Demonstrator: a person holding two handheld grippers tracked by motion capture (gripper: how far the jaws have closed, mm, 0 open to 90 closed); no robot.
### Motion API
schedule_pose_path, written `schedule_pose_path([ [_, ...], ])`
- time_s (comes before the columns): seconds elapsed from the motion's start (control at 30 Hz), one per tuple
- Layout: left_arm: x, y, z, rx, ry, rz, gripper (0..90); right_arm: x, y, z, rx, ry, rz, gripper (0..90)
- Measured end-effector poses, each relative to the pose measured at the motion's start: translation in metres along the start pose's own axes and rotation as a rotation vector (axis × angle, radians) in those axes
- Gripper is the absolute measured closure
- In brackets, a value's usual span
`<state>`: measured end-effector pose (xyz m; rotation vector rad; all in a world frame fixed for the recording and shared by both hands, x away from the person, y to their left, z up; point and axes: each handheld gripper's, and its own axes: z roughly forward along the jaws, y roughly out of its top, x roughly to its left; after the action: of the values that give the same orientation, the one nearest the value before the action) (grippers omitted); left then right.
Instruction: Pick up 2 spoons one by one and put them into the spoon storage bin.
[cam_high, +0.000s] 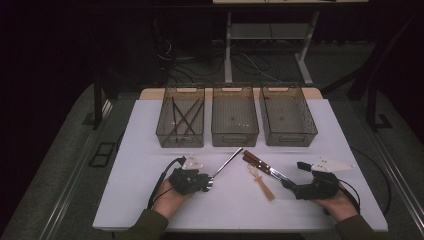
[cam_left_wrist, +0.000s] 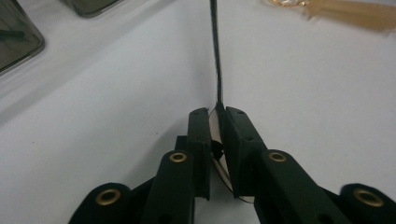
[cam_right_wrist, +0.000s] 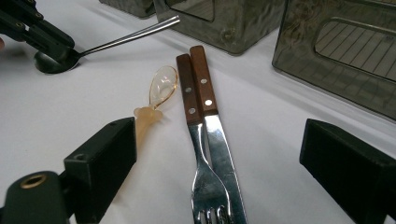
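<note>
The job appears to be sorting cutlery from the white worktop (cam_high: 150, 200) into three smoky plastic bins along its far edge, and it is looking early in the run. The left bin (cam_high: 180, 142) is already holding a few thin dark sticks, likely chopsticks, while the middle bin (cam_high: 235, 141) and the right bin (cam_high: 300, 141) are looking bare. The left hand-held gripper (cam_high: 206, 182) is clamping down on a metal spoon (cam_high: 226, 163) at the bowl end, its jaws nearly together with the bowl pinched between the pads, and the handle is pointing away toward the middle bin; the spoon is seemingly not lifted clear of the worktop yet. The right hand-held gripper (cam_high: 289, 185) is resting with its jaws spread wide and holding nothing, straddling the near ends of a wooden-handled fork (cam_right_wrist: 198, 140) and a wooden-handled knife (cam_right_wrist: 217, 135) lying side by side and touching. Just left of them an amber plastic spoon (cam_right_wrist: 156, 100) is lying loose. So four pieces are remaining to be binned, the metal spoon first.
</note>
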<state>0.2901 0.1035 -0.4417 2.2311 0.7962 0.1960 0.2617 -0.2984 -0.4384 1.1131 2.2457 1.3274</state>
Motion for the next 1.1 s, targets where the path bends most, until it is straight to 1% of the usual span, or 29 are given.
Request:
schedule_pose_path([
  [0.07,0.0,0.001,-0.001,-0.011,-0.014,-0.004,83.9,0.0,0.0,0.0,-0.001,0.0,-0.002,10.7],
  [0.13,0.0,0.001,-0.001,-0.022,-0.029,-0.017,85.9,0.0,0.0,0.0,-0.002,0.0,-0.002,10.7],
  [0.27,0.001,0.001,-0.001,-0.027,-0.045,-0.032,87.0,0.0,0.0,0.0,-0.001,0.0,-0.002,10.7],
  [0.33,0.0,0.001,0.0,-0.047,-0.058,-0.065,87.9,0.0,0.0,0.0,-0.001,0.0,-0.001,10.7],
  [0.37,0.001,0.001,-0.001,-0.044,-0.064,-0.055,88.3,0.0,0.0,0.0,-0.001,0.0,-0.001,10.7],
  [0.4,0.001,0.001,-0.001,-0.046,-0.064,-0.063,88.4,0.0,0.0,0.0,-0.001,0.0,-0.002,10.7],
  [0.43,0.002,0.001,-0.001,-0.049,-0.067,-0.057,88.4,0.0,0.0,0.0,-0.001,0.0,-0.003,10.7],
  [0.53,0.005,-0.001,-0.001,-0.059,-0.082,-0.084,88.5,0.0,0.0,0.0,-0.003,0.0,-0.002,10.7],
  [0.6,0.005,-0.002,-0.001,-0.06,-0.089,-0.09,88.5,0.0,0.0,0.0,-0.005,0.0,-0.004,10.7],
  [0.67,0.005,-0.001,-0.002,-0.063,-0.096,-0.087,88.5,0.0,0.0,0.0,-0.005,0.0,-0.004,10.7],
  [0.73,0.006,-0.001,-0.003,-0.068,-0.09,-0.072,88.4,0.0,0.0,0.0,-0.004,0.001,-0.003,10.7],
  [0.8,0.008,-0.001,-0.005,-0.07,-0.087,-0.069,88.4,0.0,0.0,0.0,-0.002,0.002,-0.002,10.7],
  [0.97,0.013,-0.002,-0.011,-0.1,-0.082,-0.087,88.4,0.001,0.0,0.0,-0.009,0.007,0.0,10.7],
  [1.07,0.016,-0.002,-0.015,-0.111,-0.08,-0.082,88.4,0.002,0.0,0.001,-0.007,0.017,0.004,10.6],
  [1.1,0.016,-0.002,-0.016,-0.114,-0.08,-0.094,88.4,0.003,0.001,0.001,-0.009,0.021,0.008,10.6],
])
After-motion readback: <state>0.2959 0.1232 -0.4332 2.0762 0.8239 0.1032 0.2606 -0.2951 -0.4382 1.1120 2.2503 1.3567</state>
